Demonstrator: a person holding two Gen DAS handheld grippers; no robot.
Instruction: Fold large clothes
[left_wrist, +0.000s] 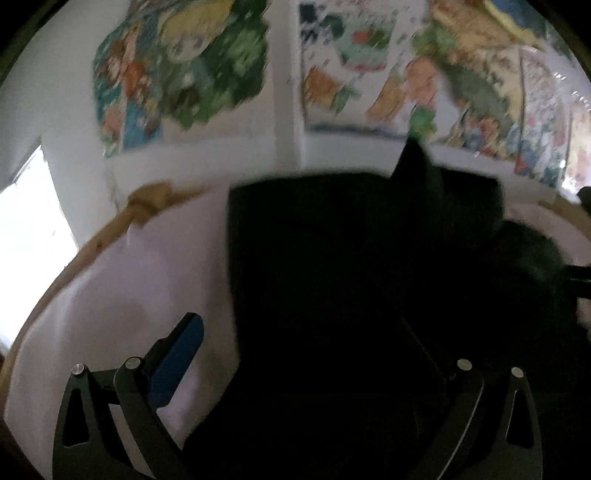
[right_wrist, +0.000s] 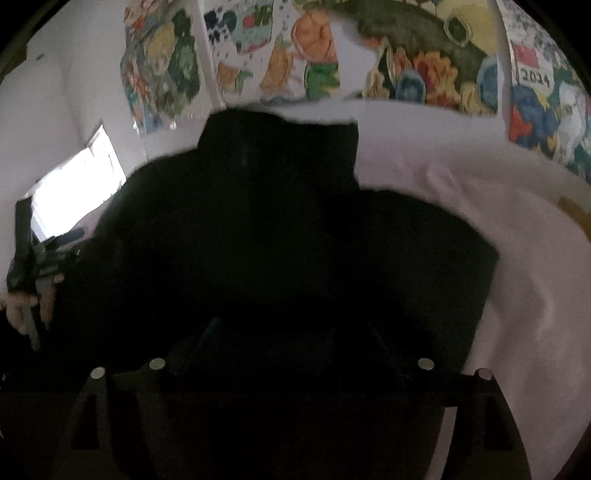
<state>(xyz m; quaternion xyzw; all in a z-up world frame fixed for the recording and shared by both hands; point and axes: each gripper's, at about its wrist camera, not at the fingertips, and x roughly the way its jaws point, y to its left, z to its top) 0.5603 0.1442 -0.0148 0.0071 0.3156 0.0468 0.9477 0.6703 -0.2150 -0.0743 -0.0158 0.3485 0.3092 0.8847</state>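
Note:
A large black garment (left_wrist: 351, 266) lies spread on a white-covered table (left_wrist: 147, 280). In the left wrist view my left gripper (left_wrist: 299, 332) is open, its blue-padded left finger (left_wrist: 177, 354) over the white cover and its right finger dark against the cloth. In the right wrist view the garment (right_wrist: 277, 240) fills the middle. My right gripper (right_wrist: 295, 332) sits over it, its fingers barely visible against the black cloth and apparently apart. The left gripper, held by a hand, shows at the left edge of the right wrist view (right_wrist: 40, 266).
The table has a wooden edge (left_wrist: 110, 229) at the left and far side. White walls behind carry colourful posters (left_wrist: 177, 74). A bright window (left_wrist: 33, 214) is at the left. White cover lies to the right of the garment (right_wrist: 517, 258).

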